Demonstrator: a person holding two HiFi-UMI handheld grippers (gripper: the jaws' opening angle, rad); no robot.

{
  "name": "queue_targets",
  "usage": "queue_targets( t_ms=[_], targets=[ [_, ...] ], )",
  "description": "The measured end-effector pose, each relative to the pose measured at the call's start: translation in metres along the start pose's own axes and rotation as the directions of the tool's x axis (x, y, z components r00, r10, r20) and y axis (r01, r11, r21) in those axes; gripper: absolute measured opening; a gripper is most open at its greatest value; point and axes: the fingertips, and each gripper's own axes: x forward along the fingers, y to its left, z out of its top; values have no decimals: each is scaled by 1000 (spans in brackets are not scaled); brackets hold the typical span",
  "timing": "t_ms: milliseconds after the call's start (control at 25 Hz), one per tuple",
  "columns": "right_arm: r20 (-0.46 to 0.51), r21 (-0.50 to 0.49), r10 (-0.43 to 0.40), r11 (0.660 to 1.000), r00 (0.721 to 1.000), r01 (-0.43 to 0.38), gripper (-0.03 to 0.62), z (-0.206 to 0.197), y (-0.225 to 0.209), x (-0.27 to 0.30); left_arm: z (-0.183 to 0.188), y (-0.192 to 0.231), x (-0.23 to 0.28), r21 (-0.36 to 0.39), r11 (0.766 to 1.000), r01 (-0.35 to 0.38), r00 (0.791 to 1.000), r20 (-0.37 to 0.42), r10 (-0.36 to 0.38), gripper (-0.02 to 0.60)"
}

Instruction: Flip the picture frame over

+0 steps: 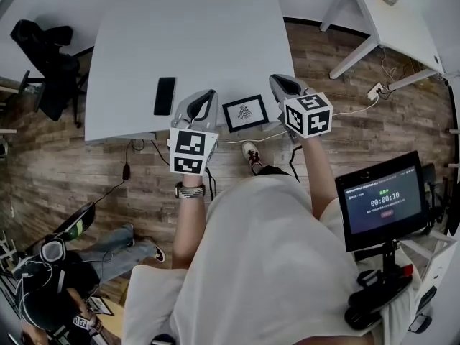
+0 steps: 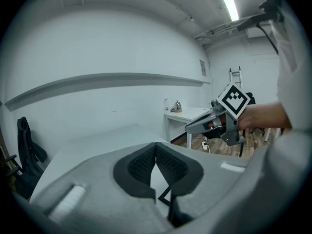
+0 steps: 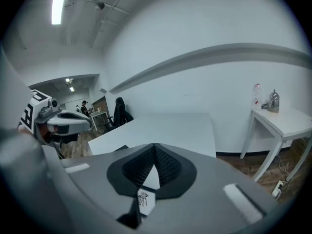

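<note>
Black picture frame (image 1: 245,112) lies print-up at centre, within your reach; left gripper (image 2: 156,146) and right gripper (image 3: 155,149) fingers shut, empty.

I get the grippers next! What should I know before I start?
Left hand-held gripper: shut, empty, held in the air by the near edge of the table.
Right hand-held gripper: shut, empty, also in the air.
Picture frame: lies flat near the table's front edge, between the two grippers, drawing side up. Neither gripper touches it.
Black phone: on the table, left of the left gripper in the head view. Leave it alone.
Done: cannot tell whether the frame has been turned already.
Left: if it hasn't been turned, probably grip one edge and turn it drawing side down.
</note>
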Motion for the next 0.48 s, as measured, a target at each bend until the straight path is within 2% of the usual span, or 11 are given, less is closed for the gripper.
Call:
queue_targets(
  t_ms=[240,480],
  targets=[
    [128,-123,-57,990,990,73,3,68,8,-28,37,20,-13,25,997,-76,995,72,74,6],
    [233,-199,-67,973,970,115,3,123,15,-48,74,32,-19,55,994,-94,985,147,85,5]
  ],
)
